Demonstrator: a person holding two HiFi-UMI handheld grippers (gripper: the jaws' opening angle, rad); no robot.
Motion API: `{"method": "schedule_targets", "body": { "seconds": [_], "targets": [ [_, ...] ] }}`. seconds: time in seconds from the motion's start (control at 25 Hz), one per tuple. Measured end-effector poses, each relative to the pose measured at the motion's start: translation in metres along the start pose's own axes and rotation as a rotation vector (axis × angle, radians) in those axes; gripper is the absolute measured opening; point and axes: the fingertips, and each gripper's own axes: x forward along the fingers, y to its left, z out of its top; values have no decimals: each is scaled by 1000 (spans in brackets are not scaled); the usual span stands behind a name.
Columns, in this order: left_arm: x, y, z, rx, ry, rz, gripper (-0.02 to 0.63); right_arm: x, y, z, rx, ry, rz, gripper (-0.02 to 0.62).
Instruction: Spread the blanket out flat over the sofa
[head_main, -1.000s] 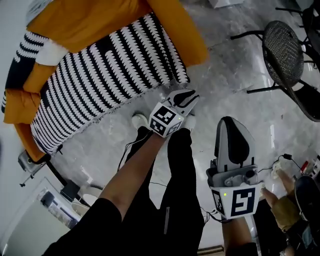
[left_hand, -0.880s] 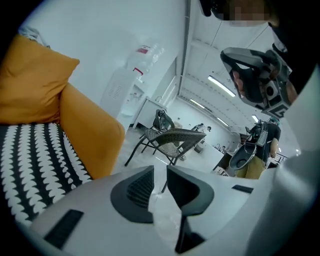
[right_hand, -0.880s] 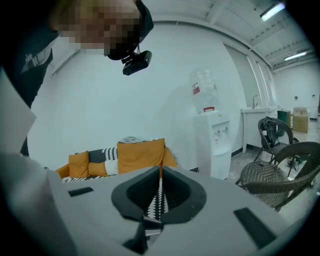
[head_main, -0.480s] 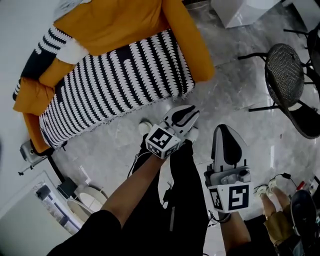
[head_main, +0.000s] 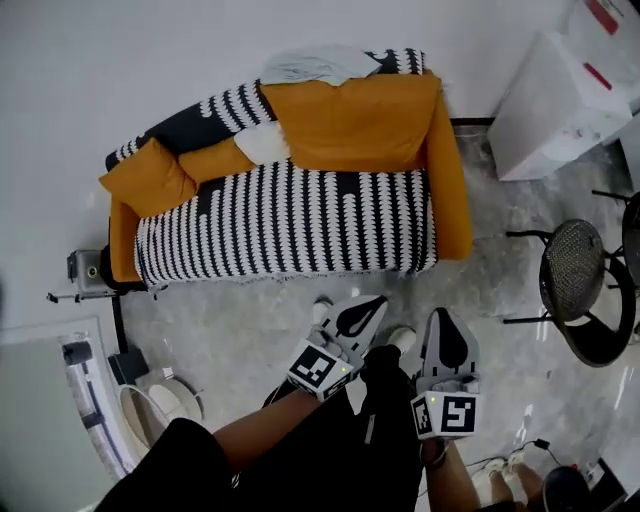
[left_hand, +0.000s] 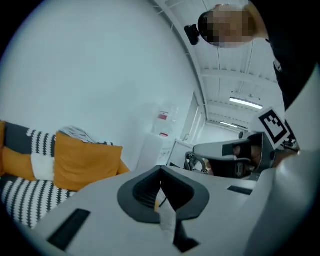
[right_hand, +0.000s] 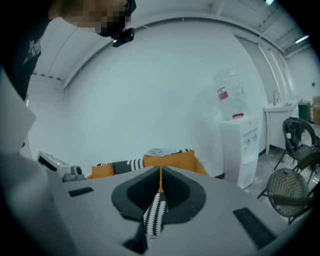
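The blanket (head_main: 290, 225) lies over the seat and back of the sofa (head_main: 452, 200) at 12 o'clock, across open floor (head_main: 240, 330) from the tongs. A dispenser (head_main: 560, 100) stands at 2 o'clock and a mesh chair (head_main: 575, 265) at 3 o'clock, both clear of the sofa's front edge. The left tongs (head_main: 372, 305) and right tongs (head_main: 444, 320) are side by side, each closed tight on nothing; only the right gripper view shows the dispenser's bottle (right_hand: 227, 87) and a sink (right_hand: 280, 106) past it.
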Motion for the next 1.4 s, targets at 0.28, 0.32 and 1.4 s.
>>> {"method": "schedule_targets", "body": {
  "seconds": [0.28,0.32,1.4],
  "targets": [
    [-119,24,132,47,-170,186,15,13,144,89,-97,-48,197,38],
    [-134,28,148,54,-191,211,15,16,164,103,-117,-56,223,38],
    [-340,162,264,113,-456,453,15,87,435,174,-370,-151,451,35]
  ]
}}
